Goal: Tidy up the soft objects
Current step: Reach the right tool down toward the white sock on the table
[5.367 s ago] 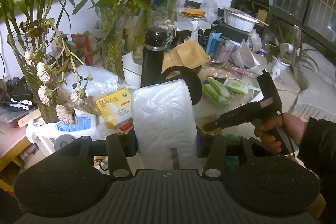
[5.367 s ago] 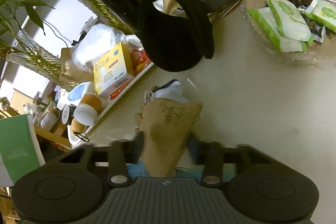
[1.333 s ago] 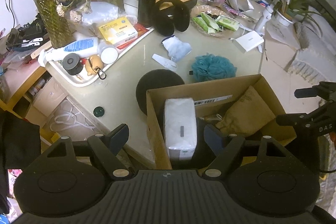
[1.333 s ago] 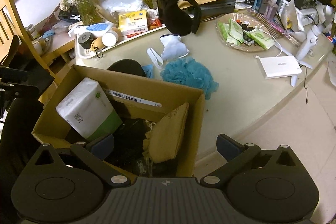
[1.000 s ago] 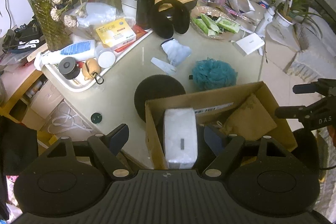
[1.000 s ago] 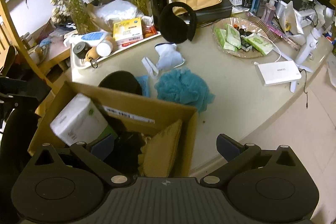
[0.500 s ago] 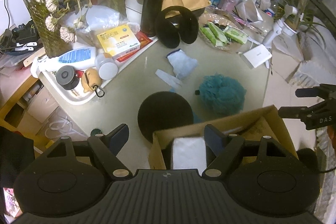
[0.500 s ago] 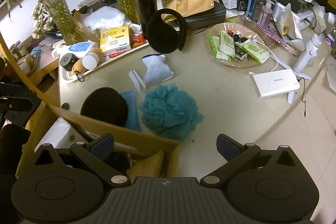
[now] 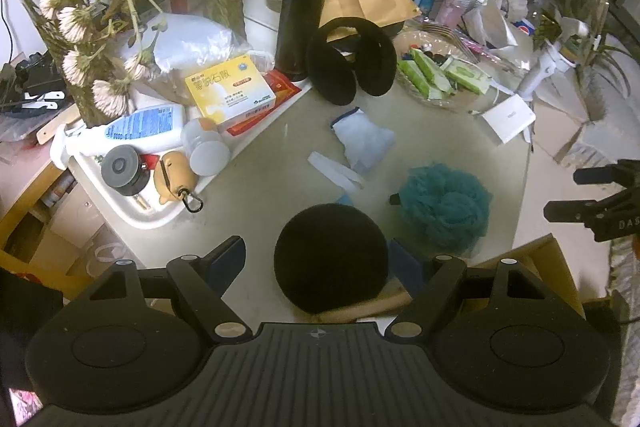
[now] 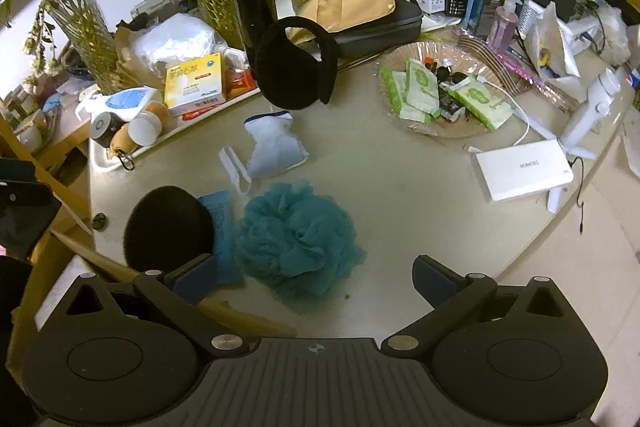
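The black round pad (image 9: 331,259) and the teal bath puff (image 10: 298,241) lie at our tabletop's near edge, by the box (image 10: 120,269). Both our grippers, left (image 9: 320,259) and right (image 10: 312,277), hover empty, jaws apart. Nudged, either thing could slide off.

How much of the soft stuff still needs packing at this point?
Nothing is in hand: the left gripper and right gripper are both open and empty. Only an edge of the cardboard box shows, so its contents can't be confirmed. Still on the table: black round pad, teal bath pouf, white mask, black earmuffs.
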